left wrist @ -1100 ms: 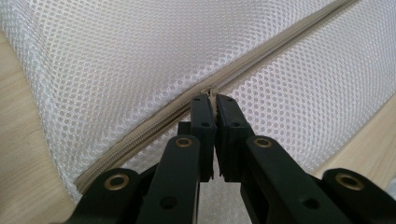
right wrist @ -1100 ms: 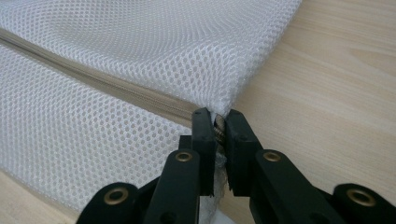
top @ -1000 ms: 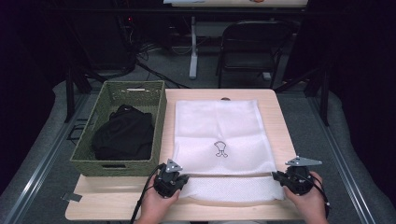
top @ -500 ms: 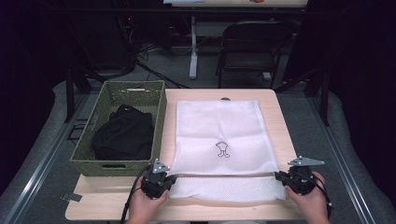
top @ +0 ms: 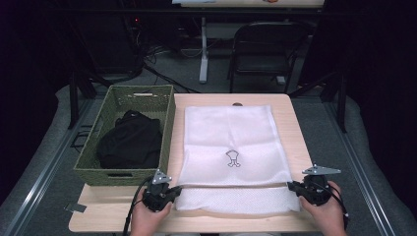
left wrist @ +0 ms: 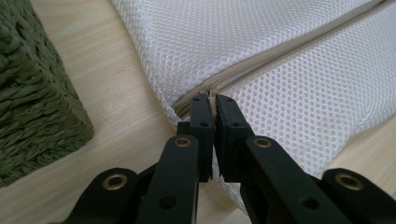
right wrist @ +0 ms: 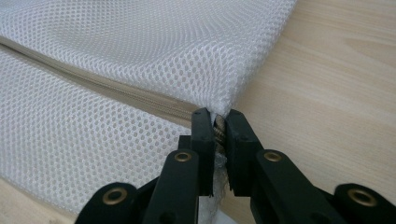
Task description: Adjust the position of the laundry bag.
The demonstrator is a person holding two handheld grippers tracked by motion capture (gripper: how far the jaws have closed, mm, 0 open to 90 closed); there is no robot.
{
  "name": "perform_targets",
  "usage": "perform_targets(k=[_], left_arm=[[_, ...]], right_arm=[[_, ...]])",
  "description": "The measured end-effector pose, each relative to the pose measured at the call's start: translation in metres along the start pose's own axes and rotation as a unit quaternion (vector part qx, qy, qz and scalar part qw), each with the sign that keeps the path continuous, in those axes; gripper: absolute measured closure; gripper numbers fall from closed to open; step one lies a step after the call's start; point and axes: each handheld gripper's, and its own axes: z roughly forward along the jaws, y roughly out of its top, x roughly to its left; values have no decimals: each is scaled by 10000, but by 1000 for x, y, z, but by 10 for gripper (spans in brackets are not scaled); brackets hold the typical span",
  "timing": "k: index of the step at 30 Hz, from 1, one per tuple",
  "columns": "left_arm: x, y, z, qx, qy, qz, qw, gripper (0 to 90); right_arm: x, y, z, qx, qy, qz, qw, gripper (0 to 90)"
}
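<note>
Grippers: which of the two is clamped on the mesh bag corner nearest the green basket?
The left gripper. It pinches the zipper end of the white mesh bag beside the woven basket; the right gripper holds the opposite end, by bare table.

The table [top: 295,128] is lit brightly and evenly from above, while the upper part and side edges of the frame are left dark. Close-up foregrounds are slightly blurred.
</note>
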Motion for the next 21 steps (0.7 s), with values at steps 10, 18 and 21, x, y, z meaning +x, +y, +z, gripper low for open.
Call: perform_targets(k=[10, 18, 21], left_arm=[[-2, -5, -1, 106, 144, 167, 9997, 865], [1, -9, -4, 170, 193, 140, 9996, 863], [2, -9, -7, 147, 242, 129, 9995, 857]], right_arm=[[1, -4, 5, 221, 171, 7, 9996, 826], [7, -5, 8, 330, 190, -50, 9993, 824], [9, -5, 8, 385, 184, -96, 9990, 819]])
